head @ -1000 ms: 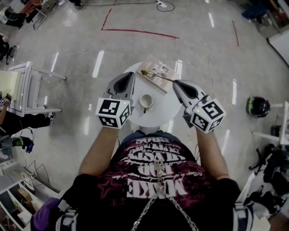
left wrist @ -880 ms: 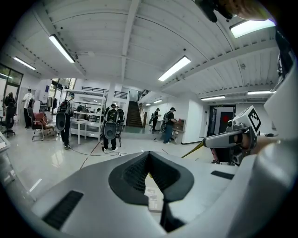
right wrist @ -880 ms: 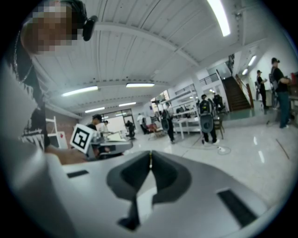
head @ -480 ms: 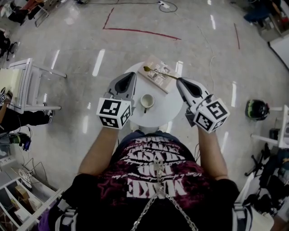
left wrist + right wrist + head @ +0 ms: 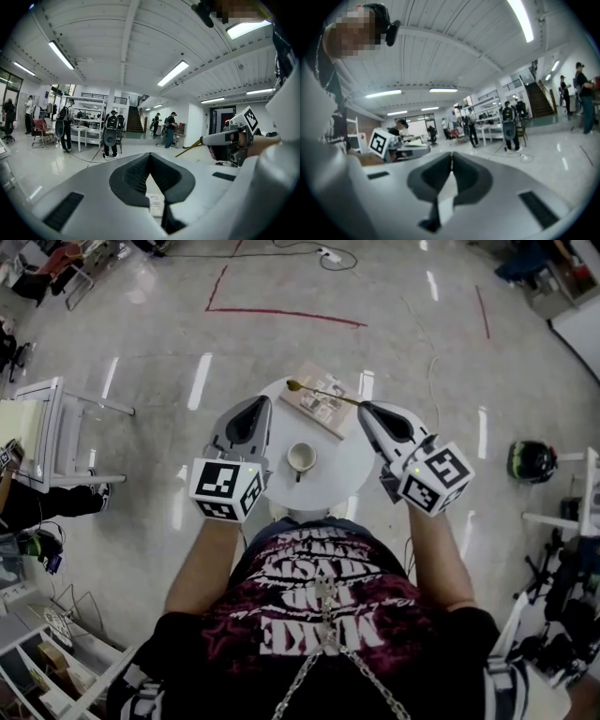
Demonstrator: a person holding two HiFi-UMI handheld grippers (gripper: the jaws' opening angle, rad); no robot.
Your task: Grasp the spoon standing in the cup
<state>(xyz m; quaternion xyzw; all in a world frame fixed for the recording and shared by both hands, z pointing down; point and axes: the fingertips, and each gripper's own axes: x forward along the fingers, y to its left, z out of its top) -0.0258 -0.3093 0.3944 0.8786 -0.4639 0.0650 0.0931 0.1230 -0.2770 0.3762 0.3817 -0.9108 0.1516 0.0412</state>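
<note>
A white cup [image 5: 302, 457] stands in the middle of a small round white table [image 5: 349, 463], with nothing in it. My right gripper [image 5: 364, 409] is shut on the handle end of a thin golden spoon [image 5: 323, 396]. The spoon sticks out level to the left, above the table's far side, with its bowl over the book's corner. The left gripper view shows the spoon [image 5: 189, 150] jutting from the right gripper [image 5: 212, 139]. My left gripper [image 5: 263, 400] hovers left of the cup, shut and empty; its jaws meet in its own view [image 5: 150, 155].
A book [image 5: 322, 401] lies at the table's far edge under the spoon. A white chair [image 5: 58, 426] stands on the floor at left, a dark helmet [image 5: 532, 461] at right. Red tape [image 5: 281, 313] marks the floor beyond. People stand far off.
My right gripper has risen slightly with the spoon held in it. The left gripper has stayed about where it was.
</note>
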